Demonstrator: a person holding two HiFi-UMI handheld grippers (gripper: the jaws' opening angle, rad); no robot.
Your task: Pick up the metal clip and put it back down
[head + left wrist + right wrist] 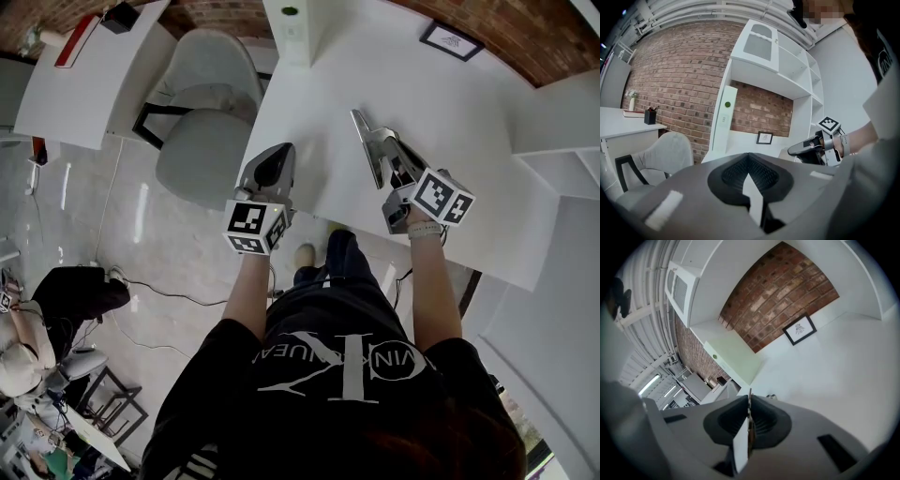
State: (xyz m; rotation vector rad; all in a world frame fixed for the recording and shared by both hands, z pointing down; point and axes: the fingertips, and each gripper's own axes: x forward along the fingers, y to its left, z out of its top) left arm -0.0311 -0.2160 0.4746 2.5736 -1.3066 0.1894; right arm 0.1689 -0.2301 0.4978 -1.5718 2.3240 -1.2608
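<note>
Slipping is the chief risk. The right gripper (357,117), at centre right of the head view, has its jaws nearly closed on the metal clip (749,403). The clip sits edge-on as a thin sliver between the pads, held clear of the white table (450,141). So narrow a bite on smooth metal could let the clip twist or drop out if the grip eases or the hand tips. A fall onto the hard top would probably send it bouncing or skidding toward an edge.

Setting it down brings its own hazards, I judge. Releasing while the clip hangs above the surface would drop it rather than place it, and pressing down too far would jam the jaw tips against the table.

The left gripper (284,150), at centre left, hovers by the table's left edge with its jaws drawn together on nothing. Swinging it inward could knock its neighbour and jolt the clip loose.

Counting:
- two grippers, each bearing one marker cube (253,227), so two cubes
- one metal clip
- one white table
- one framed picture (451,40), at upper right
- one grey chair (202,141), left of centre in the upper half
- one person, seen from above
</note>
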